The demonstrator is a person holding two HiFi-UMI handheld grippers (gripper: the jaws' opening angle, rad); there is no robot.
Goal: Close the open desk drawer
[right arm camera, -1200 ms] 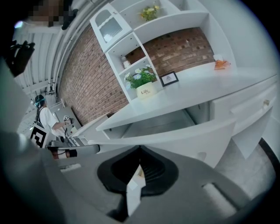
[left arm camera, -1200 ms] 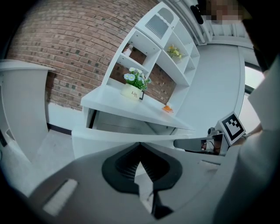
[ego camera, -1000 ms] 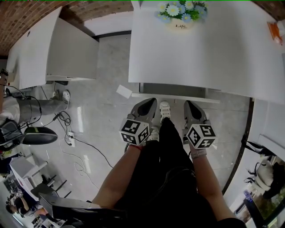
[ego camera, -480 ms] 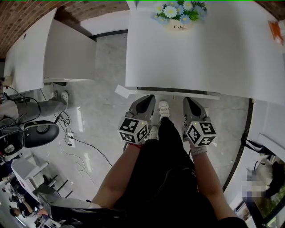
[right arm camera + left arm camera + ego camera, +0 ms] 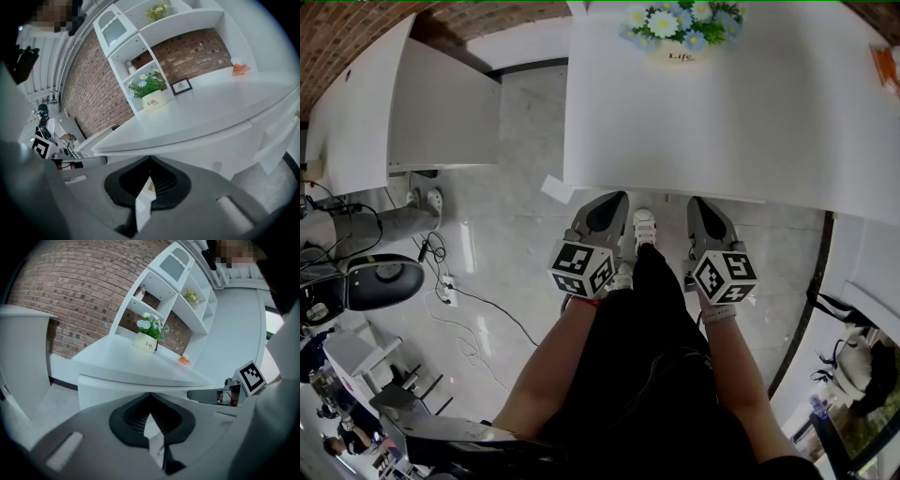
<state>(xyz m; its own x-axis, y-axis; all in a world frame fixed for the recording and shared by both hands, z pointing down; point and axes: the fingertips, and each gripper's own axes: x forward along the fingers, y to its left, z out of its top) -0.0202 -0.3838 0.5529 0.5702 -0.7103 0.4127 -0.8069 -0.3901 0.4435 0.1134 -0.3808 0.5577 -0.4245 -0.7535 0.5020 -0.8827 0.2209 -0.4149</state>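
Note:
The white desk [image 5: 722, 103] fills the top of the head view. Its drawer front [image 5: 661, 196] shows only as a thin strip under the desk's near edge, about flush with it. My left gripper [image 5: 615, 199] and right gripper [image 5: 697, 202] are both shut, side by side, with their tips at that strip. In the left gripper view the white drawer front [image 5: 105, 391] stands just beyond the left gripper [image 5: 150, 395]. From the right gripper view, the drawer front [image 5: 201, 149] lies right at the right gripper [image 5: 150, 159]. Neither holds anything.
A pot of flowers [image 5: 677, 36] and an orange object [image 5: 889, 67] sit on the desk. A second white desk [image 5: 412, 103] stands at the left. Cables [image 5: 450, 286], a black chair [image 5: 380, 281] and a paper scrap [image 5: 555, 188] are on the floor. The person's legs [image 5: 642, 337] are between the grippers.
The drawer has slid in under the desk: its grey inside and white front no longer stick out. Both grippers moved forward with it toward the desk edge.

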